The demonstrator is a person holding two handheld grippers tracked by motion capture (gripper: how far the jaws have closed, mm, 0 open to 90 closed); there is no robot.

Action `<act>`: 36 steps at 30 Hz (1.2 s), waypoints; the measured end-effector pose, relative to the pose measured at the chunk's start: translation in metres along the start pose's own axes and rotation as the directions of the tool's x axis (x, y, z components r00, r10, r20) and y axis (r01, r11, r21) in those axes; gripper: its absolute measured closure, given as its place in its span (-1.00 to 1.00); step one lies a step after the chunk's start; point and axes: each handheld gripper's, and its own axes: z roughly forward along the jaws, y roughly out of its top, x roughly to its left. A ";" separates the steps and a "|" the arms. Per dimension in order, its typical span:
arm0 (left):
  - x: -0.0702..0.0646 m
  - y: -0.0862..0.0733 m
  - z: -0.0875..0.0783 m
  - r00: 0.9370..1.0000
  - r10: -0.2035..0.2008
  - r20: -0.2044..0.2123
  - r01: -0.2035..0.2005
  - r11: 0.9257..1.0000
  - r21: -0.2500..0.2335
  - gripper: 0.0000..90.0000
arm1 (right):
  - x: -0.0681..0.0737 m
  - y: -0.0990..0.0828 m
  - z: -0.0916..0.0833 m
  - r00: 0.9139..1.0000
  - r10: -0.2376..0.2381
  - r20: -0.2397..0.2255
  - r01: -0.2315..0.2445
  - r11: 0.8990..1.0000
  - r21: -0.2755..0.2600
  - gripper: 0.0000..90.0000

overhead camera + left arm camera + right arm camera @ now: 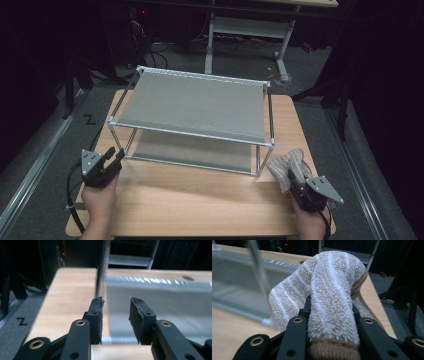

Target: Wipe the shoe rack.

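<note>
Beside the one two-tier metal wire-frame shelf (192, 107), at its front right corner, I see my right gripper (331, 315) pinching one striped beige-and-white terry sock (329, 290); my left gripper (115, 312), at the front left corner, stands spread with nothing between its jaws.

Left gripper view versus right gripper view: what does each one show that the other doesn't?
Left gripper view alone: the left gripper with jaws apart and nothing between them, pointed at a shelf post.

Right gripper view alone: the right gripper clamped on a striped terry towel.

Both: the wooden table and the metal two-tier shelf standing on it.
</note>
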 end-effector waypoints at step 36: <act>-0.075 -0.019 -0.036 0.966 0.103 0.236 -0.087 0.993 -0.077 0.22 | 0.068 0.001 -0.012 0.969 -0.080 -0.234 0.072 0.996 -0.044 0.59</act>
